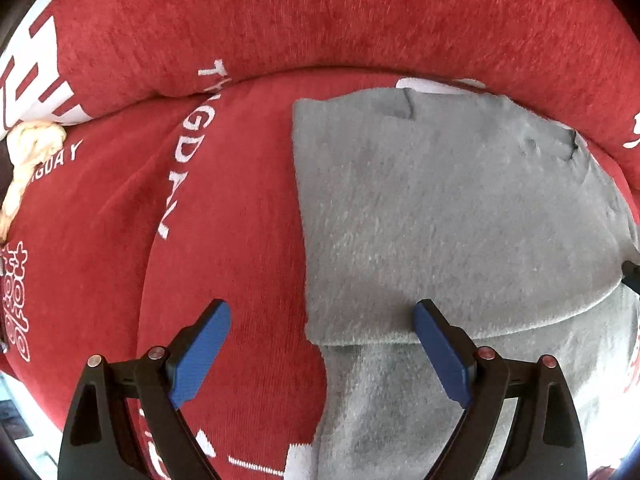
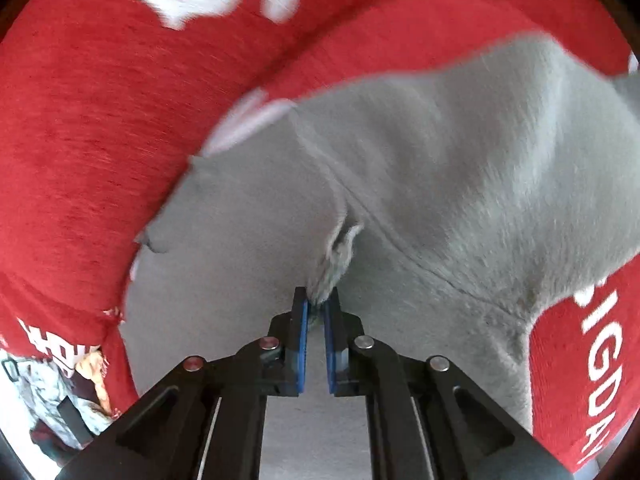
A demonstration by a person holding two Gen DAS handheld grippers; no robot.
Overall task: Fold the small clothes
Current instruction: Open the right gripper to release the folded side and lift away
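Grey garment [image 1: 440, 216] lies flat on the red cushion [image 1: 280, 20], one layer folded over another, its far edge near the cushion's raised rim; left gripper [image 1: 322, 352] hangs over the garment's near-left corner, blue pads spread wide, nothing between them; right gripper [image 2: 316, 306] clenched on a pinched tuft of the garment, cloth drawn up into a small peak at the pads; cream cloth [image 1: 28, 160] bunched at the cushion's left edge.

Ahead of the left gripper [image 1: 322, 354], bare red cushion [image 1: 240, 240] lies free; the backrest [image 1: 320, 20] blocks beyond, the grey garment [image 1: 440, 208] lying just right.
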